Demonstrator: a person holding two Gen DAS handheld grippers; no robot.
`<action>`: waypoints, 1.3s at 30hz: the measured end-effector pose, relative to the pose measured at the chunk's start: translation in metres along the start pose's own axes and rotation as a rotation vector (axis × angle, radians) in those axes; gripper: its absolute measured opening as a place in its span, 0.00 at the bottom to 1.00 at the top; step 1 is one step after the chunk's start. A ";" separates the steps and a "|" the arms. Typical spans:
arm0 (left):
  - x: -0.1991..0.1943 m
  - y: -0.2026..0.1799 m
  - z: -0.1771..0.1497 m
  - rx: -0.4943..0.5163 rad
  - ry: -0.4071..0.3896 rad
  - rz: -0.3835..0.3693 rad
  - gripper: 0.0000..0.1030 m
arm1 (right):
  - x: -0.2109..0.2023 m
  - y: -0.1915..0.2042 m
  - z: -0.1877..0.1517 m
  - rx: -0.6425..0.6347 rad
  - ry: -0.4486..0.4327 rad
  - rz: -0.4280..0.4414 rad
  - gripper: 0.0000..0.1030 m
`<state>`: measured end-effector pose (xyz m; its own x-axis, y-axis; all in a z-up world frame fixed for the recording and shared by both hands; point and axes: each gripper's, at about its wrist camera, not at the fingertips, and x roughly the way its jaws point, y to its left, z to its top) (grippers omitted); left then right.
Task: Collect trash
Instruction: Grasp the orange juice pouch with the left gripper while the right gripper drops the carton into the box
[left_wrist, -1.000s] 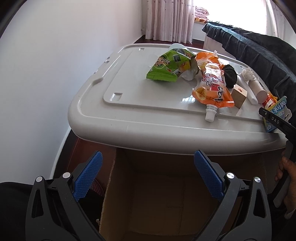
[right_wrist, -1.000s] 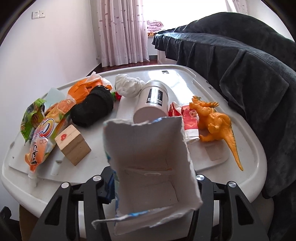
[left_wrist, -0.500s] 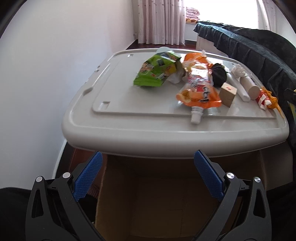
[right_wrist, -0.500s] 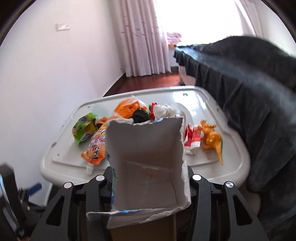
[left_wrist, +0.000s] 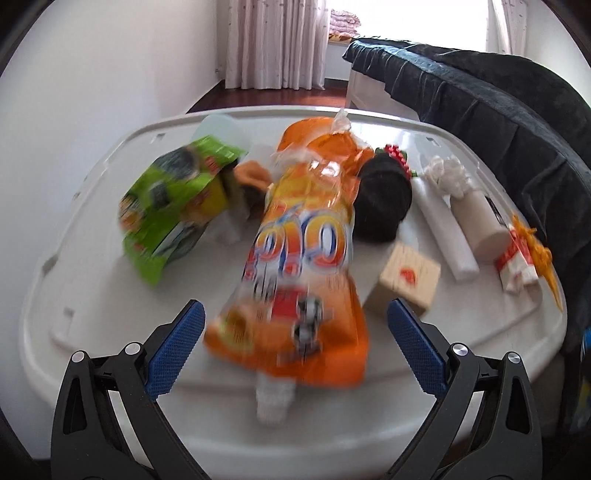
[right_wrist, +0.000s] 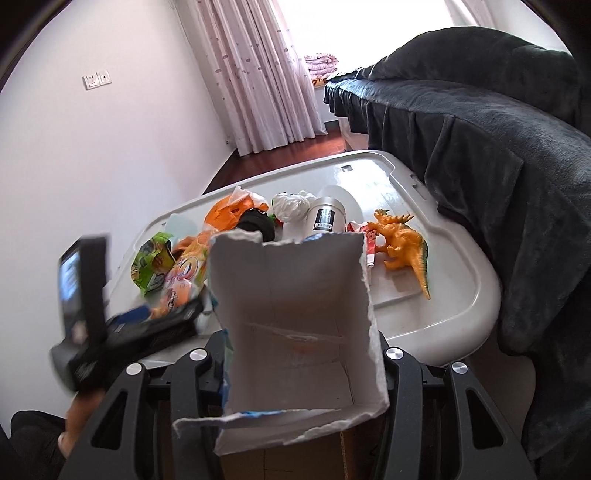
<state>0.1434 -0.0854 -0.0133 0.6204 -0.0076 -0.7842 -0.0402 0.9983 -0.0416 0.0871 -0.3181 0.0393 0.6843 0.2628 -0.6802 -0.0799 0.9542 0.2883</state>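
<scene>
My left view smears the orange pouch (left_wrist: 295, 280) and green wrapper (left_wrist: 173, 206); I can't read their print. In my right view the torn carton (right_wrist: 295, 325) hides the fingers' tips and the bench's (right_wrist: 436, 314) near edge, and the left gripper (right_wrist: 162, 321) at nine o'clock is blurred.

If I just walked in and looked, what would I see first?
Probably the big orange snack bag lying in the middle of the white bin lid, right in front of the open left claw. Next, the torn white paper box held in the right claw, close to the camera. The orange toy dinosaur near the lid's right edge also pops out.
</scene>
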 end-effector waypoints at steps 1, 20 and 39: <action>0.009 -0.002 0.006 0.014 0.005 0.007 0.94 | -0.001 0.000 -0.001 0.002 0.001 0.003 0.48; 0.001 -0.015 0.027 0.101 -0.012 0.015 0.33 | 0.010 0.014 0.003 0.006 0.013 -0.005 0.48; -0.144 0.043 -0.117 -0.023 0.029 0.090 0.32 | -0.032 0.067 -0.064 -0.189 0.075 0.071 0.48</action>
<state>-0.0392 -0.0480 0.0253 0.5909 0.0801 -0.8028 -0.1129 0.9935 0.0160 0.0133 -0.2535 0.0371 0.6172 0.3331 -0.7128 -0.2651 0.9410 0.2103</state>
